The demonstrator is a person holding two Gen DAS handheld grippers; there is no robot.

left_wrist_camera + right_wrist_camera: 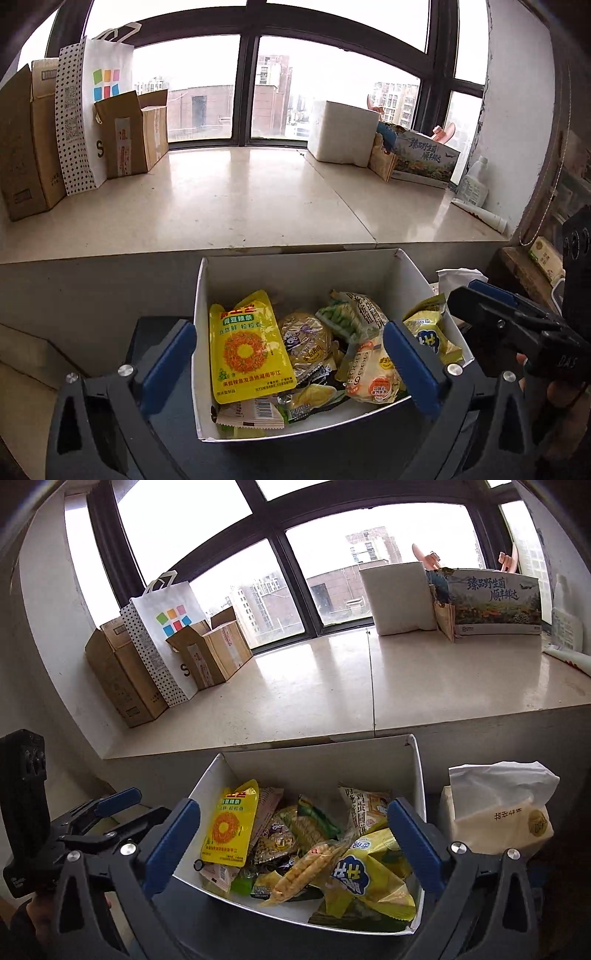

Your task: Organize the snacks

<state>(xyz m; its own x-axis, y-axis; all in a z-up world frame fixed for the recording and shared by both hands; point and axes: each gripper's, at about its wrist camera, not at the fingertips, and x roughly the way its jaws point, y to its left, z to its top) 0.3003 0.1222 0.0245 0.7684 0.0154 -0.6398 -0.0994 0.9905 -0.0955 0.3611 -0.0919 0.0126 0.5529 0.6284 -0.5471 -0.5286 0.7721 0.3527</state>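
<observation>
**Two spread grippers hover at a white box full of snack packets**

Two grippers sit over one open white box (pixel 295 273), which stands on a dark surface just in front of a pale stone window ledge (pixel 236 206). The left gripper (pixel 291 365) has its blue-padded fingers (pixel 168 365) spread wide and holds nothing; seen from its wrist camera, the fingers straddle most of the box's width. The right gripper (pixel 295 845) is likewise spread wide and empty, its fingers framing the box from the other side.

Inside the box, a yellow pouch with an orange ring print (pixel 245 343) leans against the left wall. Beside it lies a clear packet of brown snacks (pixel 304 341). A green-and-white packet (pixel 347 314) rests toward the back wall, and a yellow bag with blue lettering (pixel 365 875) lies at the right front corner. A long packet of pale sticks (pixel 306 867) lies across the pile near the front edge. More packets are underneath, too covered to identify.

A pack of tissues (pixel 498 812) stands just beside the box's right wall. On the ledge, cardboard boxes (pixel 29 140) and a white paper bag with coloured squares (pixel 96 107) stand at the left end; a white foam box (pixel 343 133) and a printed carton (pixel 424 162) stand at the right end, by the window.
</observation>
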